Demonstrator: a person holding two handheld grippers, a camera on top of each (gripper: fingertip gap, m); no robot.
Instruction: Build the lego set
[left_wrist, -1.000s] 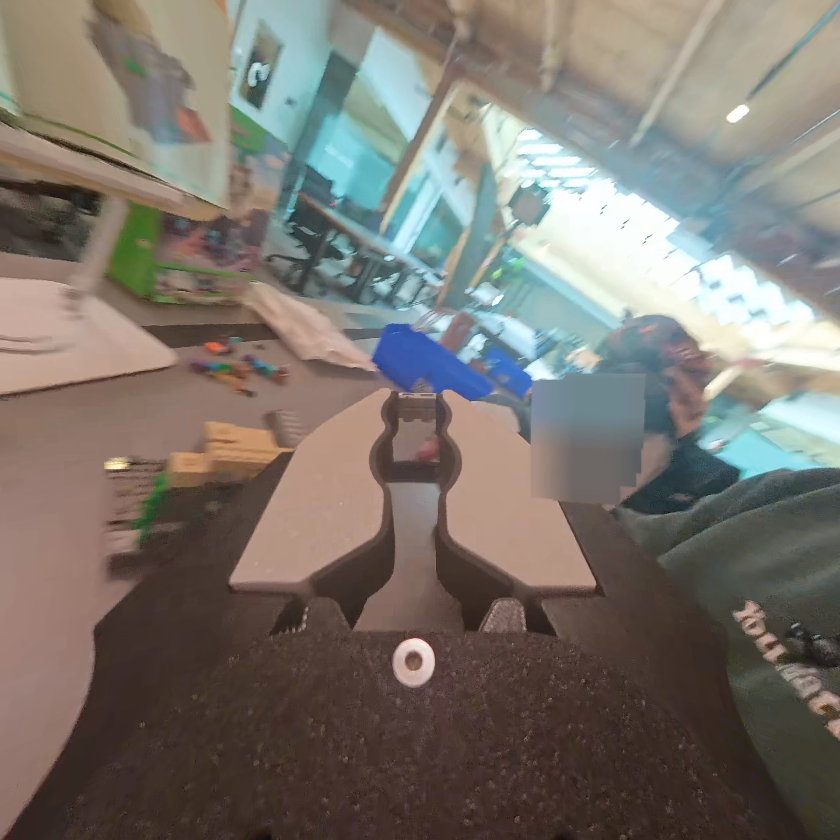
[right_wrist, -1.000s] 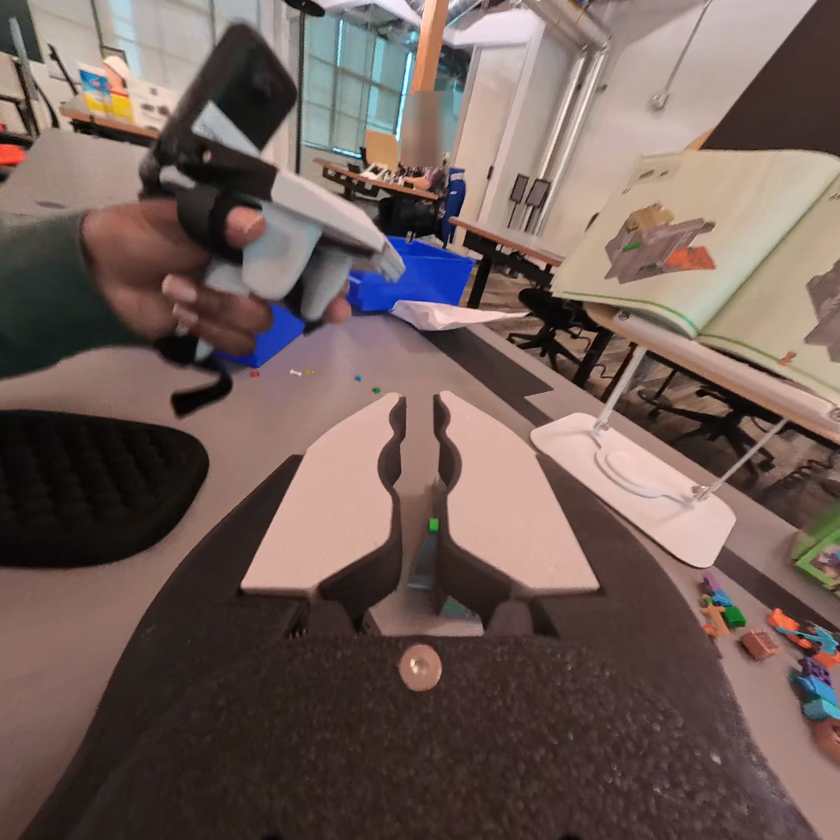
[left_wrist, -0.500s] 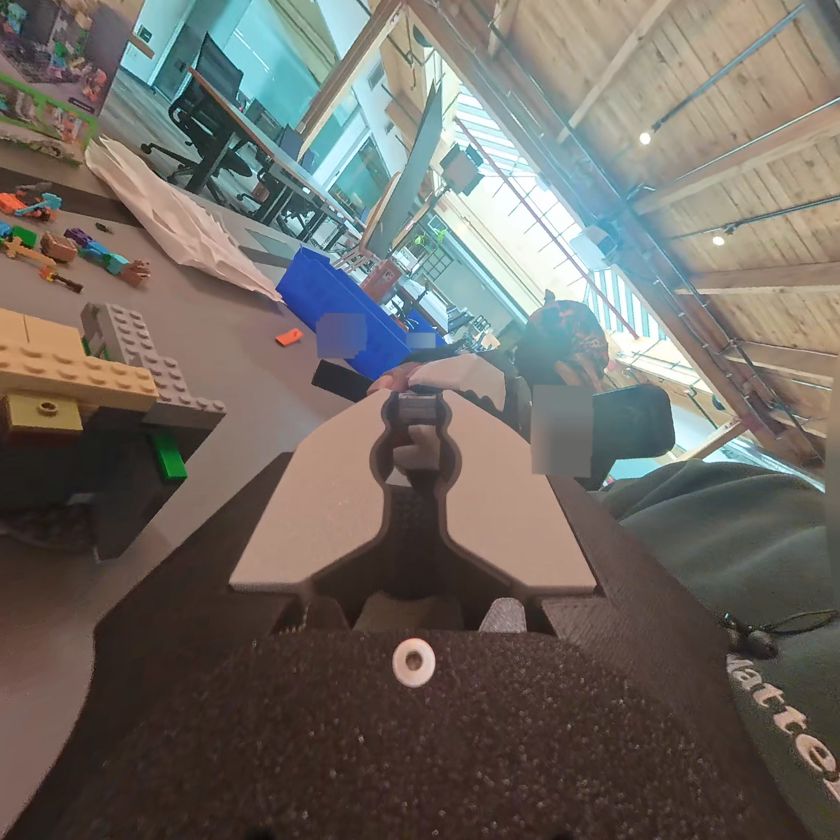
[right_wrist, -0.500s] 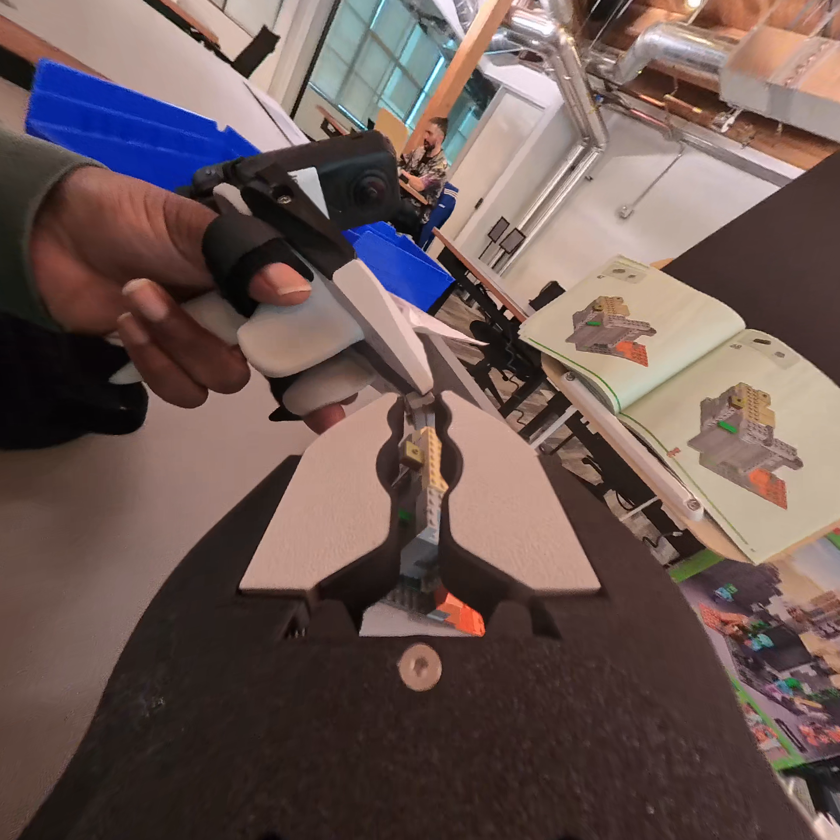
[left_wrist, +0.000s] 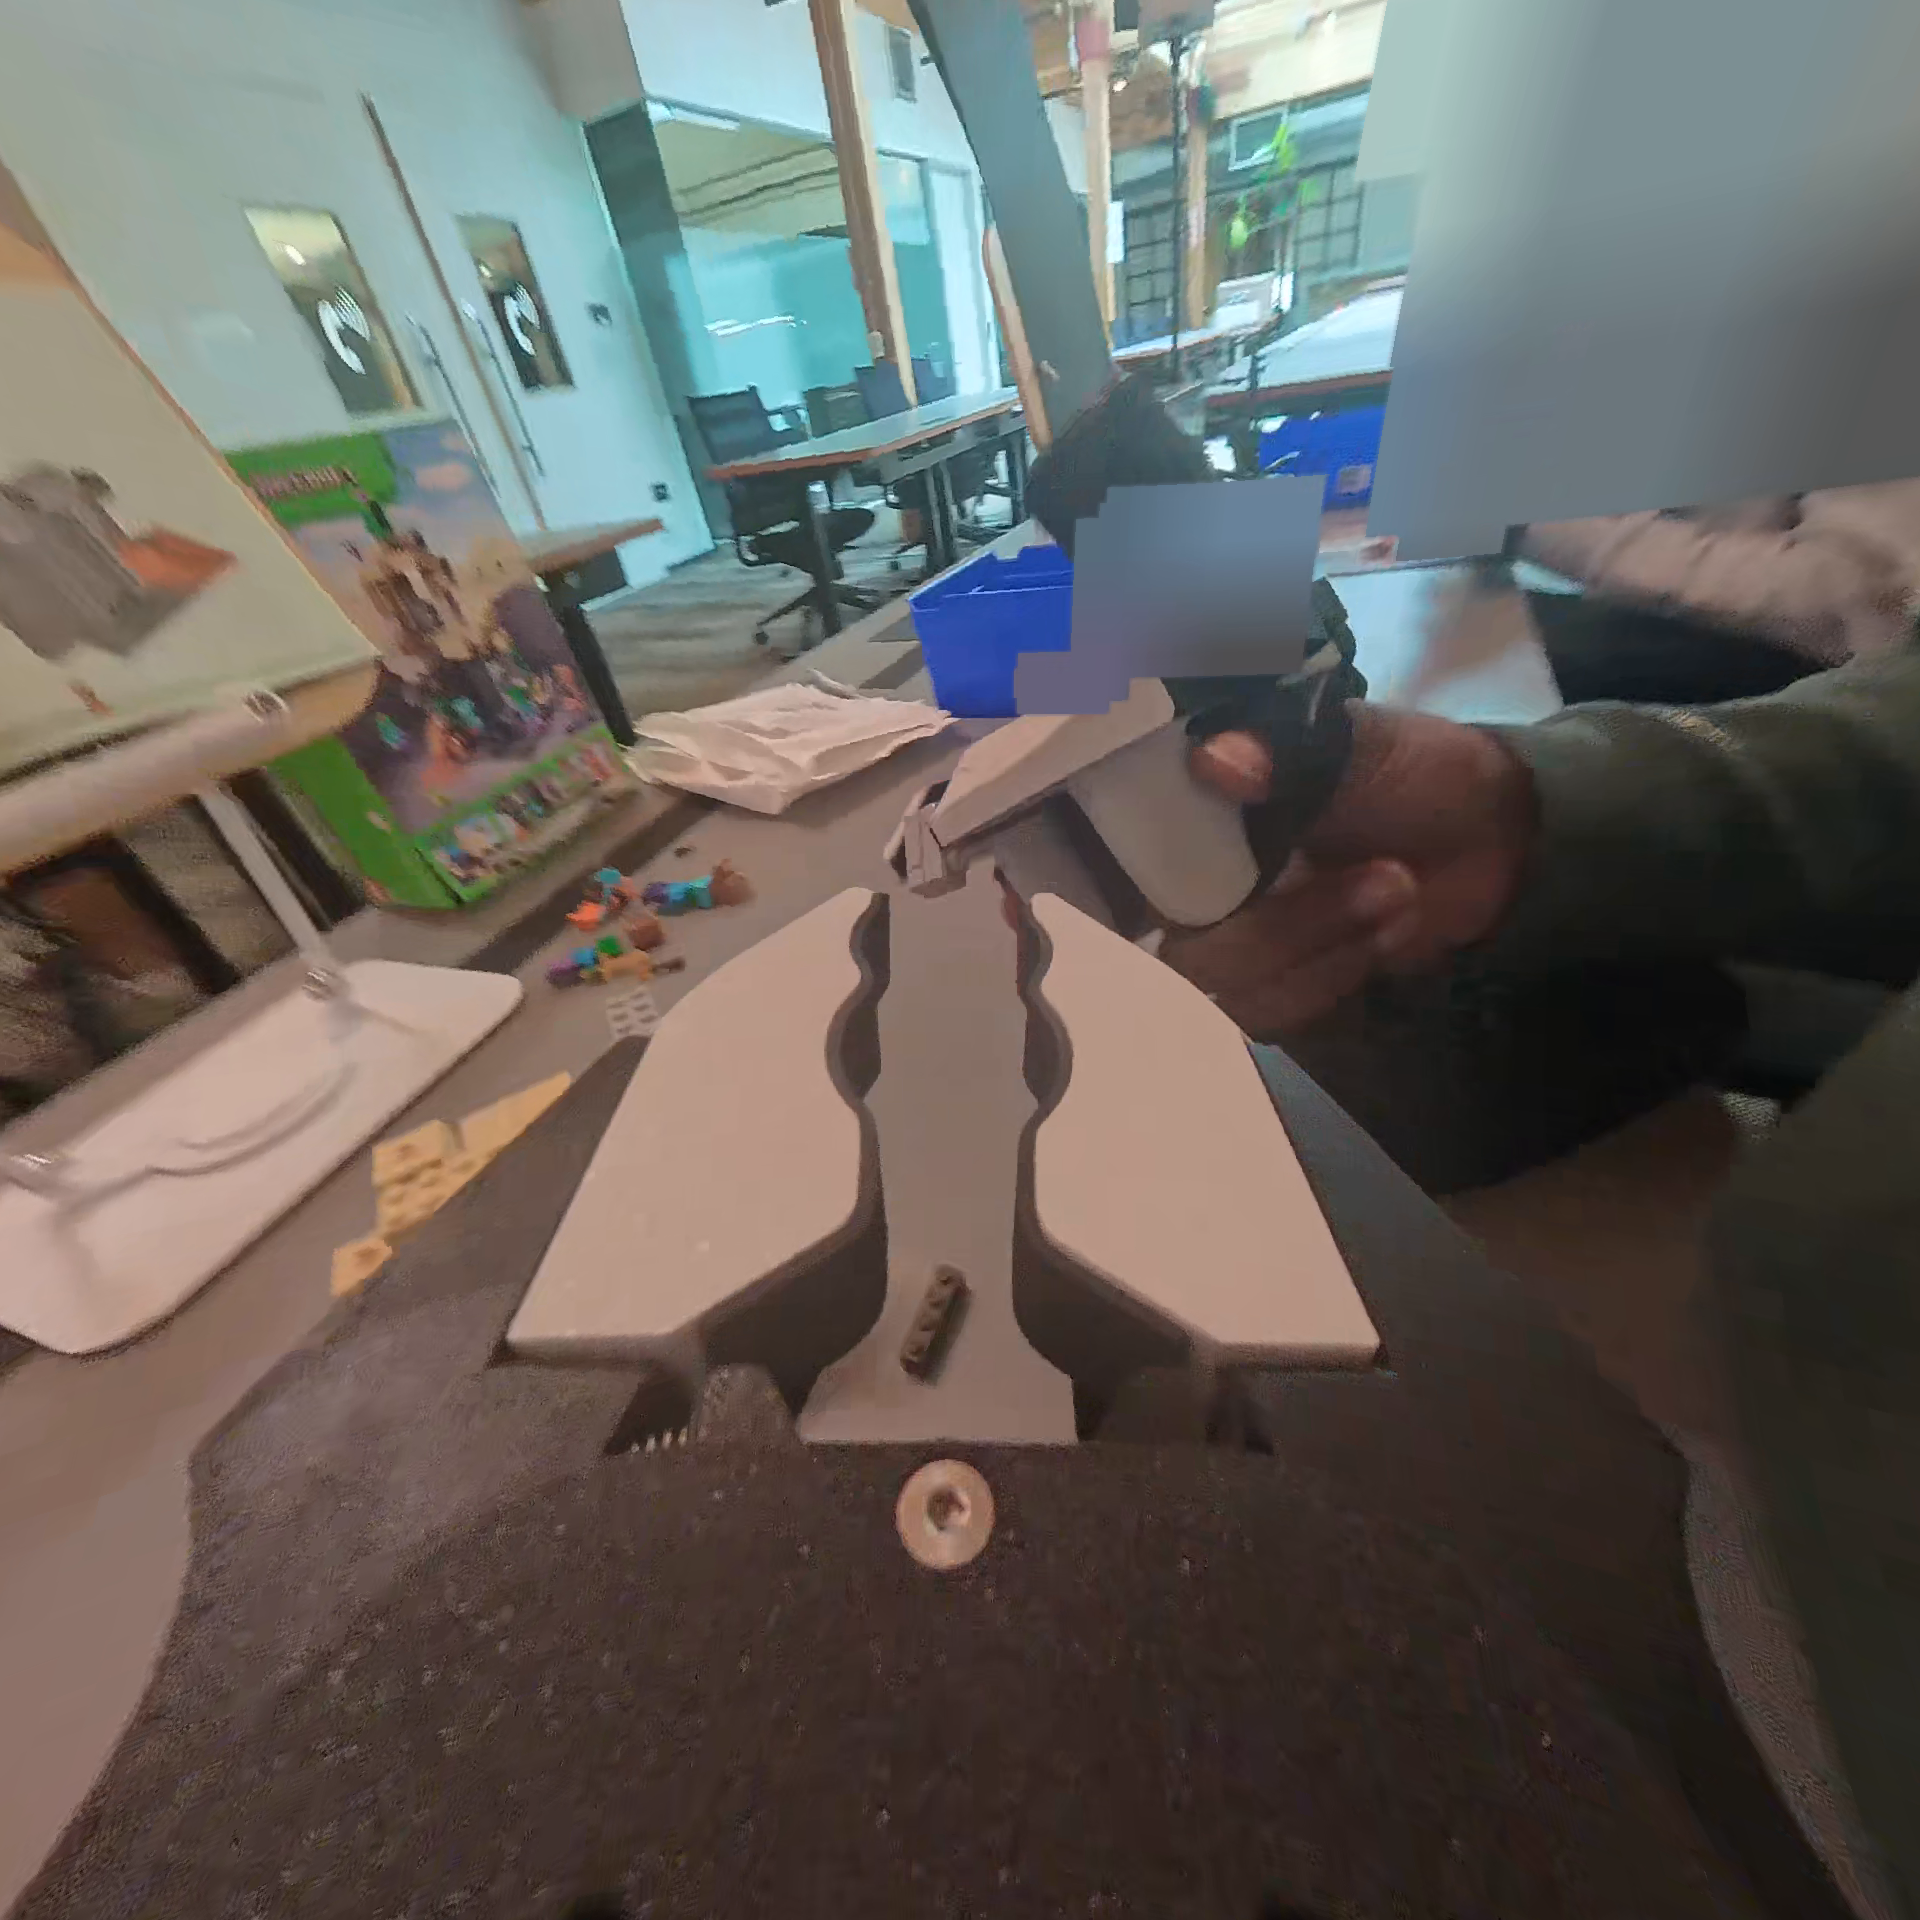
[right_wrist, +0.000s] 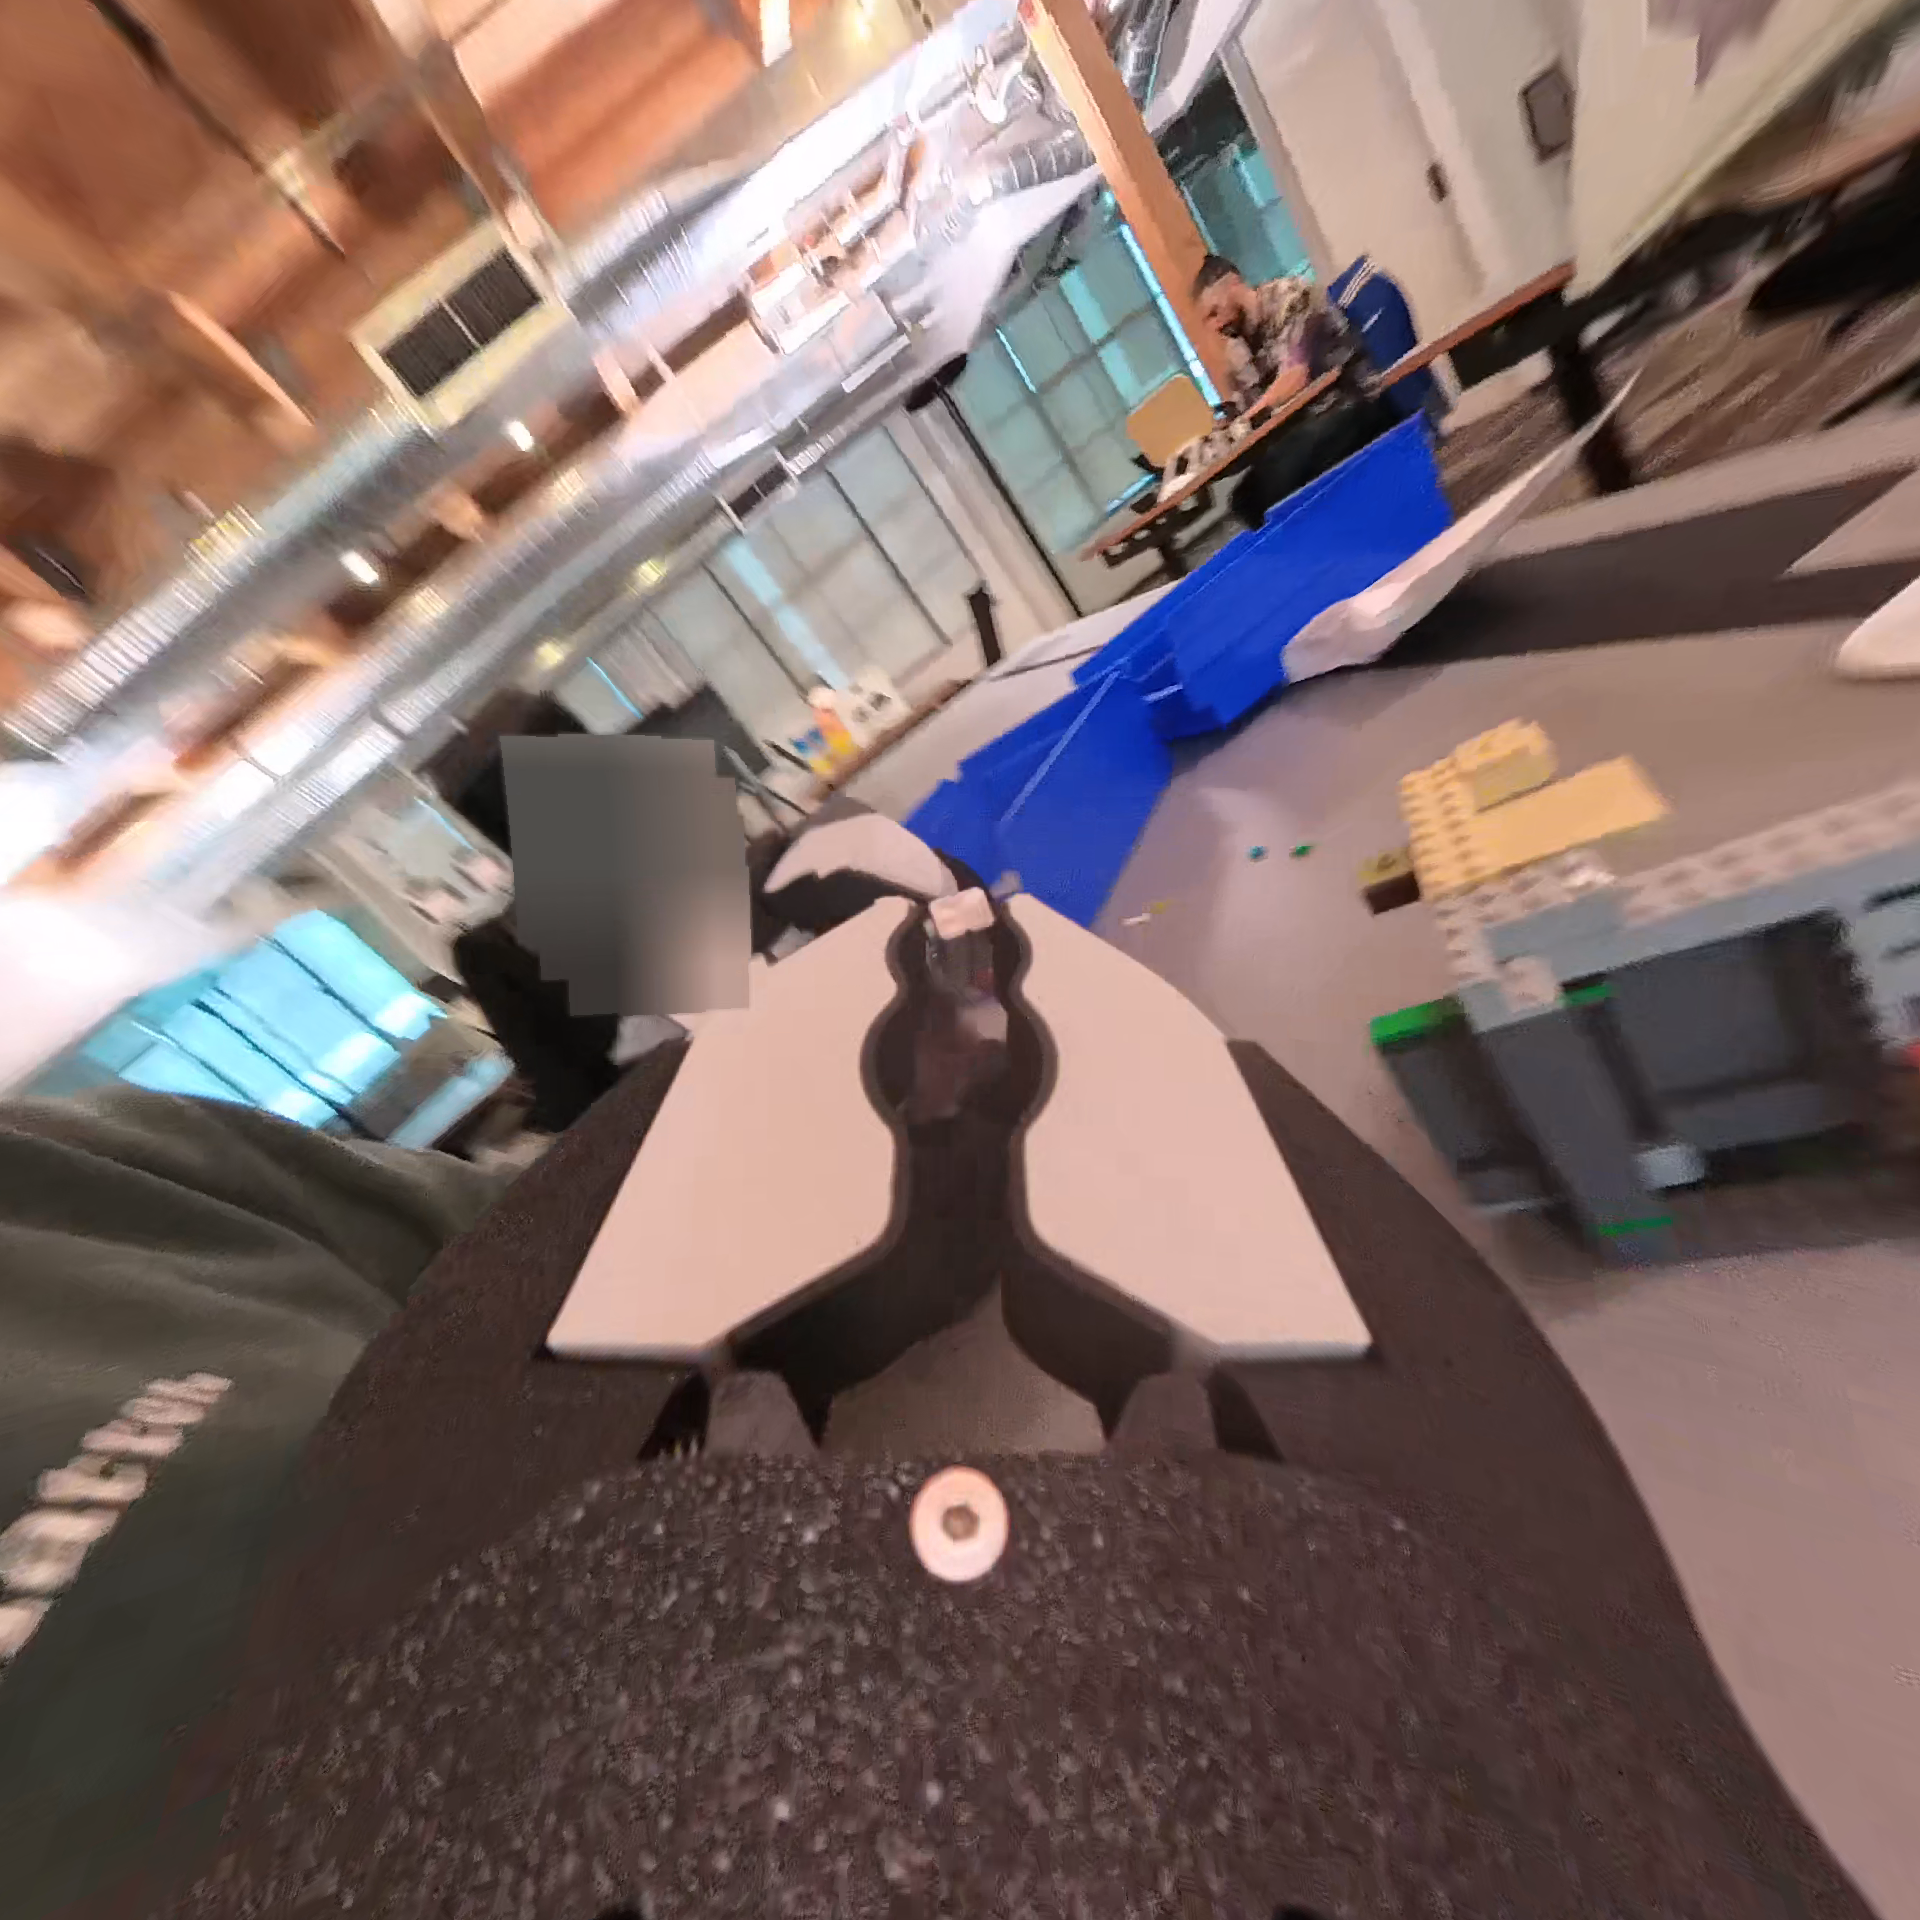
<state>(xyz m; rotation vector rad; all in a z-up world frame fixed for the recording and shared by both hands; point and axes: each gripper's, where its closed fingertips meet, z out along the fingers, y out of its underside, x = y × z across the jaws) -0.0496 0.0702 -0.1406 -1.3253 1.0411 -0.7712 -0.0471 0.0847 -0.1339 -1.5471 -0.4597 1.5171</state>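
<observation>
In the left wrist view my left gripper is open, with nothing between its pads. Just beyond its tips, my right gripper, held in a hand, is shut on a small light grey brick piece. A small dark grey piece lies on the grey surface between my left finger bases. In the right wrist view my right gripper pinches the same light grey piece at its fingertips, held above the table.
A grey brick build with a tan top stands to the right on the grey table. Blue bins, a white bag, the set's box, an open booklet on a white stand, loose coloured bricks and tan plates surround it.
My left gripper was shut on a small grey piece and met the right gripper's tips. Its pads have since parted, and the light grey piece now sits in the right gripper. Both grippers swung round.
</observation>
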